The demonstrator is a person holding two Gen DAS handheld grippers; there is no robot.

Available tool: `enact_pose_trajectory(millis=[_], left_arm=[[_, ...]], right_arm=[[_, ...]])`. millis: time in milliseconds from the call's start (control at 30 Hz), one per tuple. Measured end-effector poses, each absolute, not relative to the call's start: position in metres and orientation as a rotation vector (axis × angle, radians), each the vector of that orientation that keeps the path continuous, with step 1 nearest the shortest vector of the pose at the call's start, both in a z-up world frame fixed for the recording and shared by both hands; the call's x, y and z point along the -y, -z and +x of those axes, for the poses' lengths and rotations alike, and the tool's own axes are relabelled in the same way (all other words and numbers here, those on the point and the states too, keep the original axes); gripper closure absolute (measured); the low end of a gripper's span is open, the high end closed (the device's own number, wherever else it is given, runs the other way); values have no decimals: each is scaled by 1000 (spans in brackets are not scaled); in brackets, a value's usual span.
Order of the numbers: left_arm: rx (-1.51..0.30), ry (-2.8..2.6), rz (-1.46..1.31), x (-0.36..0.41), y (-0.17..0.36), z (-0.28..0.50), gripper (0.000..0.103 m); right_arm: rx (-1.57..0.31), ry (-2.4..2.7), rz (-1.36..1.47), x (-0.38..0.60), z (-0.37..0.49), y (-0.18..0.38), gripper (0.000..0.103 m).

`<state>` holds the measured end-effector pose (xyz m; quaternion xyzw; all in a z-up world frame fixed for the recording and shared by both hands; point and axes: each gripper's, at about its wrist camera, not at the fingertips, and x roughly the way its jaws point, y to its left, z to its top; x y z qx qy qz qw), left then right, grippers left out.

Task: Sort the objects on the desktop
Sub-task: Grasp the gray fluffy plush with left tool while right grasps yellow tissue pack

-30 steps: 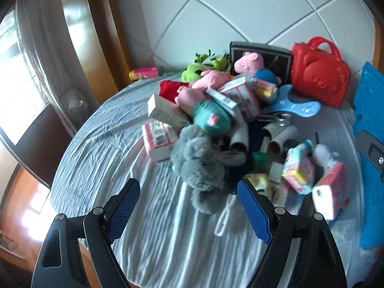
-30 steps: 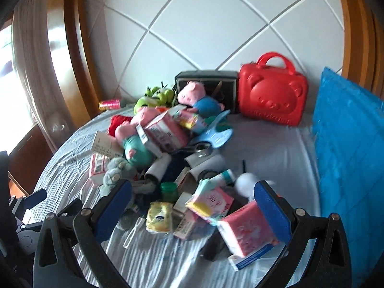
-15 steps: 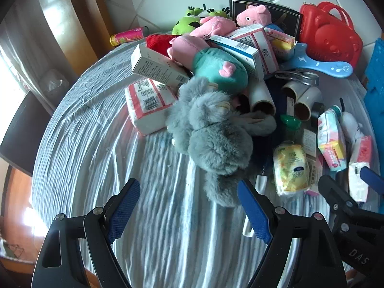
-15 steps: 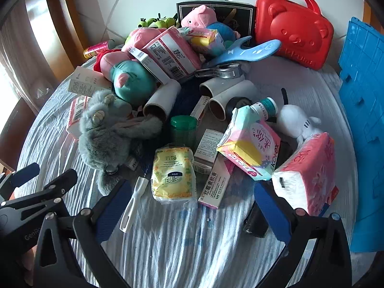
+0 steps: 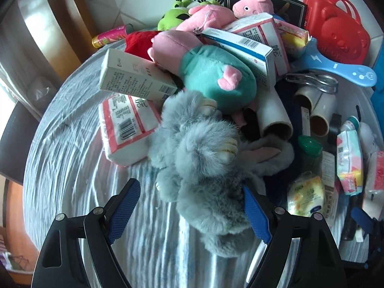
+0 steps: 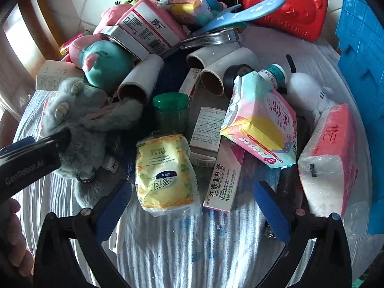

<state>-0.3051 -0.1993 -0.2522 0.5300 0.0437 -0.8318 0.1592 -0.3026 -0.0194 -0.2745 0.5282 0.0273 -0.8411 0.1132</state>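
both tongs lower, over grey plush (image 5: pixel 206 168)

Striped cloth (image 5: pixel 79 192) lies bare on the left; the toy-and-box heap (image 5: pixel 216 76) probably blocks beyond.

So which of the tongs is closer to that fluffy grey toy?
The left tongs: they are open around the grey toy's lower end. The right tongs sit off to its side, over a yellow packet.

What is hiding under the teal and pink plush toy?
The teal and pink plush toy lies on a grey furry plush and a cardboard tube. Whatever is deeper underneath is covered.
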Motion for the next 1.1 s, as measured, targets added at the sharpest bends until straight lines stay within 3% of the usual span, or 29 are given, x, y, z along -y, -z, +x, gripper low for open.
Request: enact_pose_trajectory(millis=[133,300,333,433,467,700,867,933,1000,1033,1100], left_arm=[[-126,2403,1558,197,268,-315,10],[-84,2387,1601,201,289,-317,12],[-98,2394,1594,204,287,-314,19],[-132,2409,1587,212,283,-304,53],[-135,2405,1588,215,281,-300,60],[-96,2370,1618,223,285,-281,58],[-121,2364,1596,224,286,-291,42],[-122,2364,1586,224,286,-295,42],[-121,2364,1579,222,288,-296,42],[-124,2362,1581,222,289,-296,43],[-132,2357,1590,222,292,-295,53]], right_arm=[[-73,2471,1577,24,-306,281,0],[-91,2459,1599,33,-310,291,0],[-93,2456,1596,35,-311,291,0],[-100,2447,1585,40,-312,291,0],[-102,2443,1581,42,-313,291,0],[-127,2401,1559,56,-315,290,0],[-156,2384,1557,57,-319,291,0],[-187,2392,1544,59,-320,289,8],[-183,2377,1545,61,-322,289,36],[-182,2367,1551,63,-323,290,41],[-186,2349,1566,66,-324,294,42]])
